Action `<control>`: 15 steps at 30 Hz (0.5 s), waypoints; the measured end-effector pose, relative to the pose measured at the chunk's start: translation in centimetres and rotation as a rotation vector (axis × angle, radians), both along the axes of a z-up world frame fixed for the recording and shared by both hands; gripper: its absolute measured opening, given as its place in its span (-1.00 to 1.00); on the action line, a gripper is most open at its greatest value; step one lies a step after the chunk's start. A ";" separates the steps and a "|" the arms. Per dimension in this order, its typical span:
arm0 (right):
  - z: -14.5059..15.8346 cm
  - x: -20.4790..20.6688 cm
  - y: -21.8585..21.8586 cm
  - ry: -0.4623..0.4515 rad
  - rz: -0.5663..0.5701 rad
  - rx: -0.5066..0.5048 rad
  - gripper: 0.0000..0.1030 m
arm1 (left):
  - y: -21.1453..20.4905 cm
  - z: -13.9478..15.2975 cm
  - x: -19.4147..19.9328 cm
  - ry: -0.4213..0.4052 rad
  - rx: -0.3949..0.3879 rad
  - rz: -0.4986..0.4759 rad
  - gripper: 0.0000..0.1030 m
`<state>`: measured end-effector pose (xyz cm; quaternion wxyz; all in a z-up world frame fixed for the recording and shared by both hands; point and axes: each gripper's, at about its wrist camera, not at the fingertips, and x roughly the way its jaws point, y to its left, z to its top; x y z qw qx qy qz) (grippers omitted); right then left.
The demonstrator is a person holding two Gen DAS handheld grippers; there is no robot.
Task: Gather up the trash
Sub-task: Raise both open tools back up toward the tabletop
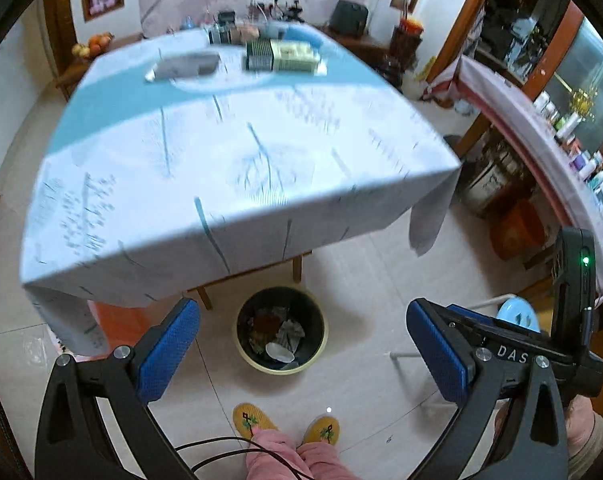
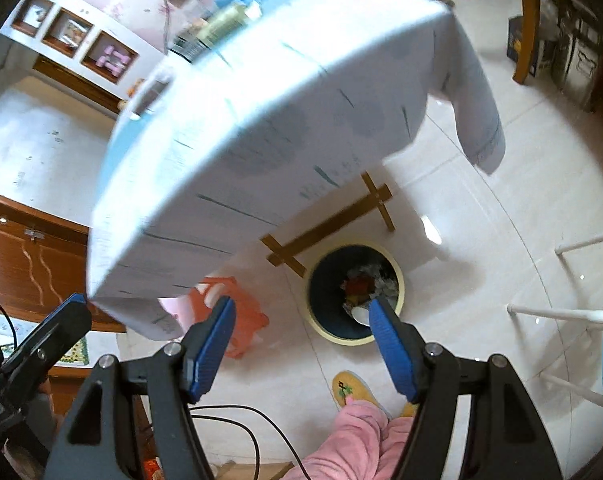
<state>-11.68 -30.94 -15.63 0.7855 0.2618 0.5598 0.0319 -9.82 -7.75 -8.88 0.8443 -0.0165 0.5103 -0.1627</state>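
A round dark bin point(image 1: 281, 330) with a pale yellow rim stands on the floor by the table's front edge, holding crumpled paper, a white cup and reddish scraps. My left gripper point(image 1: 301, 344) hangs high above it, open, with nothing between its blue pads point(image 1: 169, 348). The right wrist view shows the same bin point(image 2: 355, 294) below my right gripper point(image 2: 301, 340), which is also open and empty. The right gripper's body point(image 1: 513, 344) shows at the right of the left wrist view. The left gripper's blue finger point(image 2: 67, 314) shows at the far left of the right wrist view.
A table under a pale blue patterned cloth point(image 1: 229, 168) carries boxes point(image 1: 281, 56) and a grey tray point(image 1: 185, 66) at its far end. A person's pink trouser legs and yellow slippers point(image 1: 253, 420) stand near the bin. An orange bag point(image 2: 237, 312) lies under the table. A light blue stool point(image 1: 517, 316) stands at the right.
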 end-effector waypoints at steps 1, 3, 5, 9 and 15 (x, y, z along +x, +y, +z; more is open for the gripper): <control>1.4 -0.2 0.1 -0.018 0.011 0.000 0.35 | 0.0 0.7 -0.2 -0.007 -0.002 0.003 0.98; 3.2 -0.4 0.4 -0.045 0.031 -0.002 0.35 | 0.5 3.1 -1.1 -0.027 -0.006 0.001 0.98; 5.4 -0.7 0.7 -0.078 0.053 -0.009 0.35 | 0.7 5.4 -1.8 -0.065 -0.007 0.003 0.98; 9.5 -1.2 1.1 -0.153 0.091 -0.020 0.35 | 0.8 8.9 -2.7 -0.120 -0.005 0.014 0.98; 13.8 -1.0 1.5 -0.251 0.143 -0.038 0.35 | 1.5 13.6 -3.5 -0.209 -0.018 0.068 0.98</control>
